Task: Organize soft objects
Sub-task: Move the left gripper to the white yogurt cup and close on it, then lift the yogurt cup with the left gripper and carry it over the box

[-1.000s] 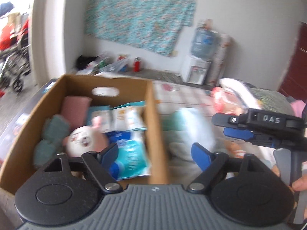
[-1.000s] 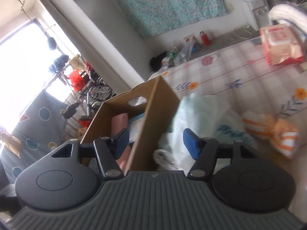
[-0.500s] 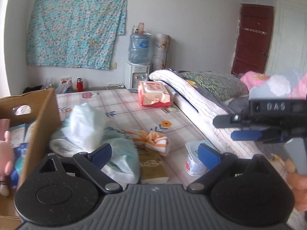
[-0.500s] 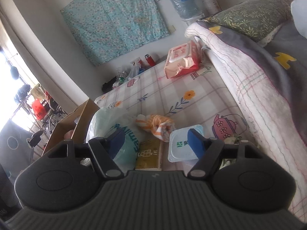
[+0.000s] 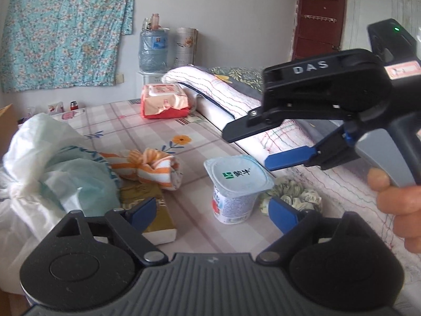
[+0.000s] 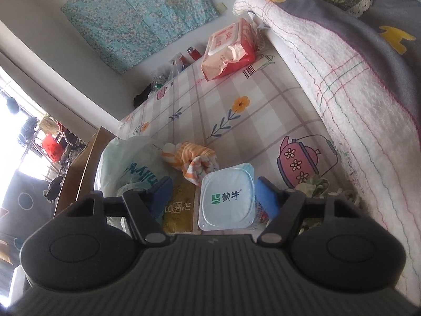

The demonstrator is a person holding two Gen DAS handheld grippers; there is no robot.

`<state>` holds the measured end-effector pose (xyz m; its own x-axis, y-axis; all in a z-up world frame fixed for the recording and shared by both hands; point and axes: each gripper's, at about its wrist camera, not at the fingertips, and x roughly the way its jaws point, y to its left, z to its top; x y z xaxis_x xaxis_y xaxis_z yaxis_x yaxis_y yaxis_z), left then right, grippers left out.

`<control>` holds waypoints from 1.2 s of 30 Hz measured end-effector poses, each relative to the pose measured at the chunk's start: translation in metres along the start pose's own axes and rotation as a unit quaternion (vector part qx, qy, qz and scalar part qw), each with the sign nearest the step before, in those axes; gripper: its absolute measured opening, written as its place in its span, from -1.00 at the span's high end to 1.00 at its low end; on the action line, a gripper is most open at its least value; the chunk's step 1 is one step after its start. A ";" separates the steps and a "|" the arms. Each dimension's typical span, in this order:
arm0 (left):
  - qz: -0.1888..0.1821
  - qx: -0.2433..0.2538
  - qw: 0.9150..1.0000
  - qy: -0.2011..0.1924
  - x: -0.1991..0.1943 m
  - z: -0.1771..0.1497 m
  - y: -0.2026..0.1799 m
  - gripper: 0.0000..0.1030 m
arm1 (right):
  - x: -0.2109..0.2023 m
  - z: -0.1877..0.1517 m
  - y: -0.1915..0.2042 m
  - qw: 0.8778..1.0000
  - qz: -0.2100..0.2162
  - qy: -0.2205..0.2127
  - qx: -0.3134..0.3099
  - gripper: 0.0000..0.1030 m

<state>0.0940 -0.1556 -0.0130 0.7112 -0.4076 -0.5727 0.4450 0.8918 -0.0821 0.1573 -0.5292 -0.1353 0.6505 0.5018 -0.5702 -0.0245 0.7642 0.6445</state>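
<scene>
Landmark here is the white plastic yogurt cup with the green-logo foil lid (image 5: 238,188), standing upright on the checked floral bedsheet (image 5: 184,129).

Both tongs are spread wide with nothing between them. The left tongs (image 5: 214,212) hang low just in front of the cup. The right tongs (image 6: 214,193) come in from above, the cup sitting between their blue pads, though I can't tell if a pad touches it. In the left view the right tongs (image 5: 246,146) float up and to the right of the cup, the person's hand (image 5: 397,205) on the grip.

The soft stuff is clustered around the cup, probably dumped there for sorting: a rolled orange-and-white striped cloth (image 5: 155,167) just left and behind, a crumpled pale green plastic bag (image 5: 60,168) further left, a green-and-white patterned scrunchie (image 5: 292,193) right beside the cup against the white quilted blanket (image 5: 236,100). A gold-brown flat packet (image 5: 148,208) lies left of the cup, and a red-and-pink wipes pack (image 5: 164,101) is well behind it. My guess is the open pose means they're picking the next item.

Versus a second ago: back then the left view looked into the brown cardboard box (image 6: 79,166) already holding soft things. Now both have swung over to the pile, and the box is only an edge far left of the cup.
</scene>
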 end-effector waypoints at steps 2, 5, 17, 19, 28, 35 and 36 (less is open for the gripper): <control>0.001 0.011 1.000 0.001 0.008 0.001 -0.005 -0.68 | 0.008 0.003 -0.005 1.000 -0.003 0.007 0.007 -0.19; 0.002 0.035 0.999 0.005 0.018 0.001 -0.014 -0.62 | 0.019 0.008 -0.012 1.000 -0.005 0.016 0.020 -0.04; -0.006 0.029 0.999 0.041 0.052 0.011 -0.023 -0.25 | 0.043 0.013 -0.033 0.997 0.017 0.051 0.049 0.35; -0.006 0.023 0.999 0.043 0.056 0.013 -0.023 -0.14 | 0.044 0.014 -0.035 0.997 0.023 0.055 0.053 0.37; -0.007 0.024 0.999 0.043 0.056 0.014 -0.028 -0.08 | 0.040 0.012 -0.036 0.996 0.026 0.059 0.057 0.41; 0.001 0.021 1.000 0.022 0.035 0.020 -0.027 -0.08 | 0.024 0.011 -0.020 0.997 0.037 0.047 0.047 0.40; 0.004 0.021 1.000 0.018 0.030 0.021 -0.026 -0.08 | 0.021 0.011 -0.015 0.997 0.040 0.045 0.044 0.40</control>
<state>0.1148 -0.1954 -0.0106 0.6958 -0.3922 -0.6017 0.4615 0.8861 -0.0439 0.1795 -0.5344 -0.1514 0.5777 0.5974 -0.5562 -0.0050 0.6840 0.7294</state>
